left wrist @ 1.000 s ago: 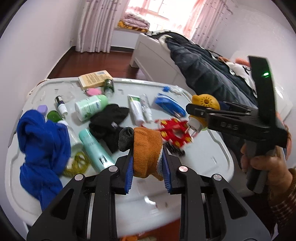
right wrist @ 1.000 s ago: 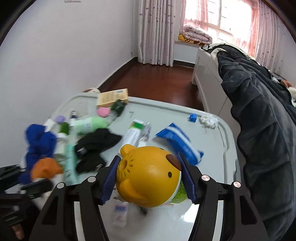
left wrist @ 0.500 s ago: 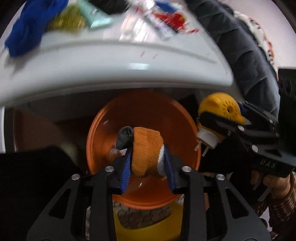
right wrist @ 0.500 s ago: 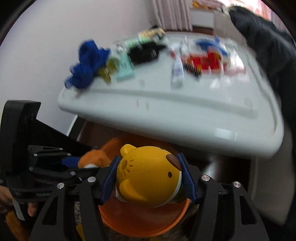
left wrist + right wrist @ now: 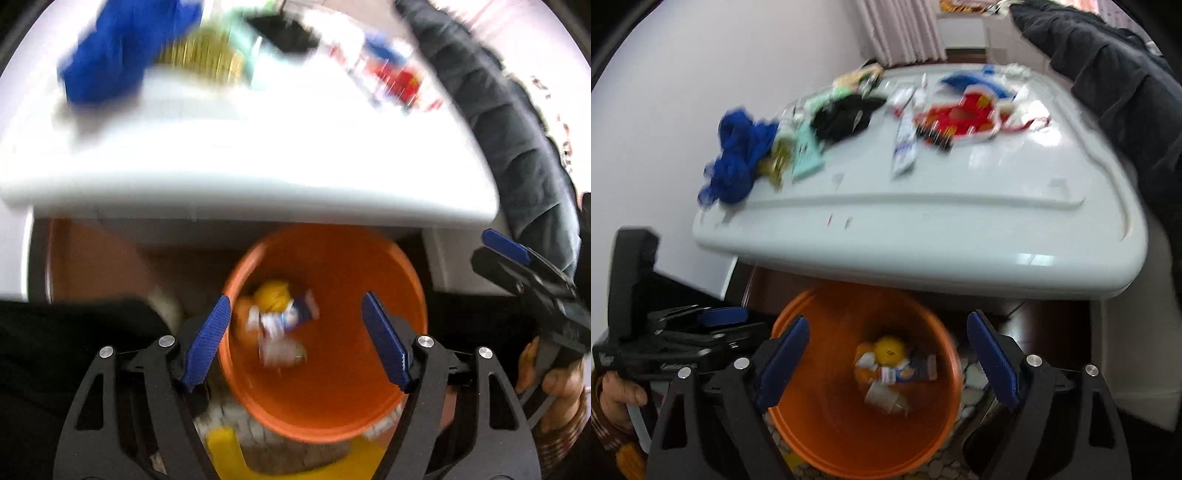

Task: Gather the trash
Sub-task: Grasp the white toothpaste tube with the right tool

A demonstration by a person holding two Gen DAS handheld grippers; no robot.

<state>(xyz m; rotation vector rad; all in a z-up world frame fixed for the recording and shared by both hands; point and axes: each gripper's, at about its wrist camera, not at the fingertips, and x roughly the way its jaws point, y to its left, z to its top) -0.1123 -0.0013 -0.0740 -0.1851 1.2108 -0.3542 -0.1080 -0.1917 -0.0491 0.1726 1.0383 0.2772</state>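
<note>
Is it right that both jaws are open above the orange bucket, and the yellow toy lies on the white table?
Not quite. The yellow toy lies inside the orange bucket, not on the white table; the right wrist view shows it. Both sets of jaws are indeed opening, empty, above the bucket.

bin (image 5: 798,435): below the table's near edge | trash pile (image 5: 890,373): inside bin, at its bottom | table (image 5: 960,229): above bin, holding cloth (image 5: 738,158) and tubes (image 5: 905,144)

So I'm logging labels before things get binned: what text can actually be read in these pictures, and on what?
None readable.
White tube on the white plastic table: print blurred.
Packets inside the round orange plastic bin: print blurred.
Left gripper body: pale lettering, too smeared.
</note>
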